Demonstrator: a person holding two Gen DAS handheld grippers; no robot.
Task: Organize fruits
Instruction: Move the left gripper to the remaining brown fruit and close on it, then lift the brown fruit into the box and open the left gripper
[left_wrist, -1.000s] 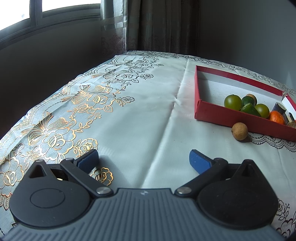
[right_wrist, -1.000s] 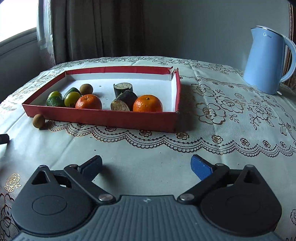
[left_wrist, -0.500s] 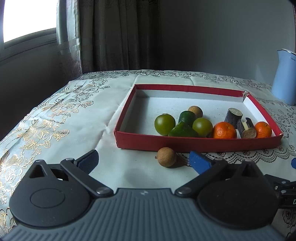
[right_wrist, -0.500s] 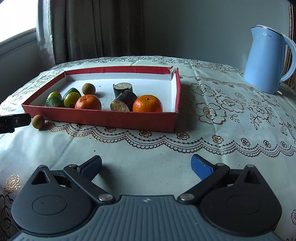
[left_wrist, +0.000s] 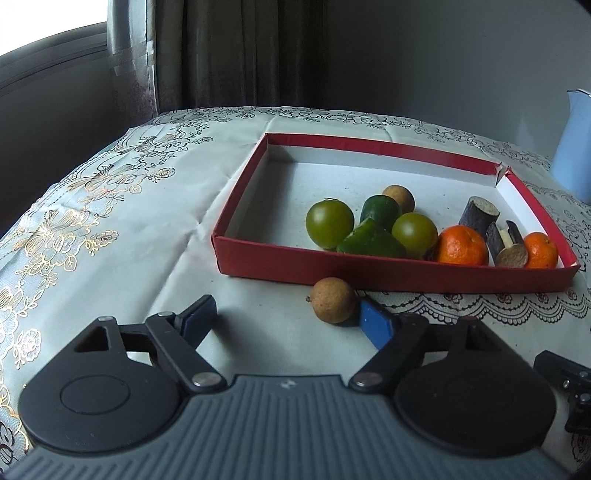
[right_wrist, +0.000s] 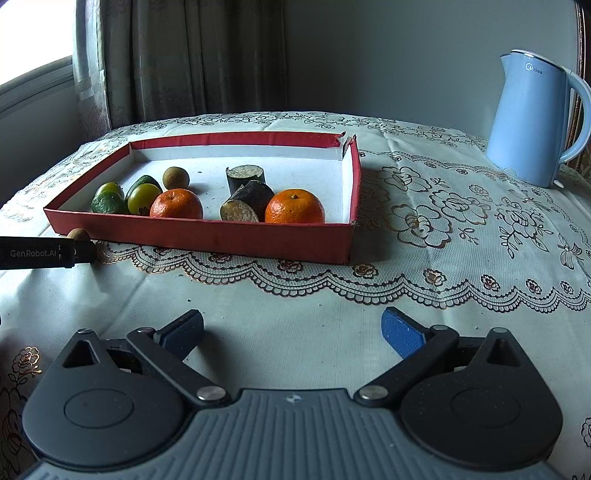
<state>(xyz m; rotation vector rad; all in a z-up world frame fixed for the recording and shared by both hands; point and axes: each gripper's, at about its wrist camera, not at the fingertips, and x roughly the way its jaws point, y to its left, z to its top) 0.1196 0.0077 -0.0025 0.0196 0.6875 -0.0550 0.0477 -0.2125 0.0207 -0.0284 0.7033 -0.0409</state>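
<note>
Left wrist view. Left gripper (left_wrist: 286, 321) sits low over the tablecloth (left_wrist: 122, 236), its jaws spread but just now closing — the loose brown fruit (left_wrist: 332, 300) lies between them, touching or nearly touching the right pad, well clear of the left, so nothing is pinched yet. This fruit rests on the cloth just outside the near wall of the red tray (left_wrist: 369, 271); the limes, oranges and dark cut pieces already lie inside, so it is judged the last stray piece.

Right wrist view. Right gripper (right_wrist: 291, 332) hovers with jaws spread and empty, well short of the tray — apparently parked, leaving the pick to the other hand. A blue kettle (right_wrist: 532, 122) stands apart at the right.
</note>
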